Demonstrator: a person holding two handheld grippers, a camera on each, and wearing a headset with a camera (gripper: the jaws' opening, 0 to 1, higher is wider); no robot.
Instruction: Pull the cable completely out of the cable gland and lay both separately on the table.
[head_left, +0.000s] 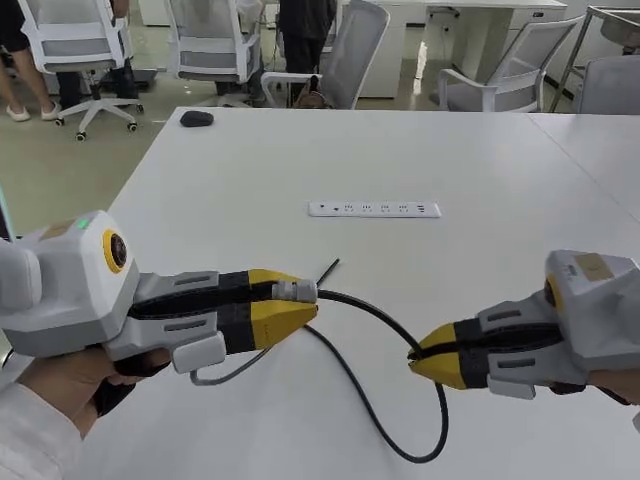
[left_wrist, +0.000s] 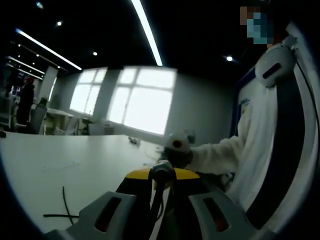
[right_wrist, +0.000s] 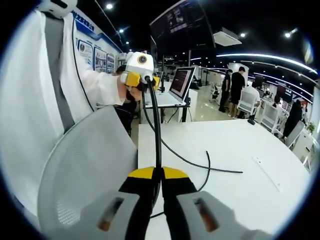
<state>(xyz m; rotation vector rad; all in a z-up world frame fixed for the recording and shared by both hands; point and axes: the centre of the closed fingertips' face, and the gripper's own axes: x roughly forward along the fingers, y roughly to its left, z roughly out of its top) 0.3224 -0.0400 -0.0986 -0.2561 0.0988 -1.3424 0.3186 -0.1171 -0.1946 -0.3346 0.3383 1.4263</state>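
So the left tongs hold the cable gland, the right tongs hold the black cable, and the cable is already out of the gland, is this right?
Not quite: the black cable still runs into the cable gland, as the head view shows. The rest holds: left tongs on the gland, right tongs on the cable.

Matt black cable (head_left: 365, 303); plastic cable gland (head_left: 297, 291); smooth table (head_left: 300, 160).

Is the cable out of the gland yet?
Not yet: the cable enters the gland in the left gripper; the right gripper pinches it.
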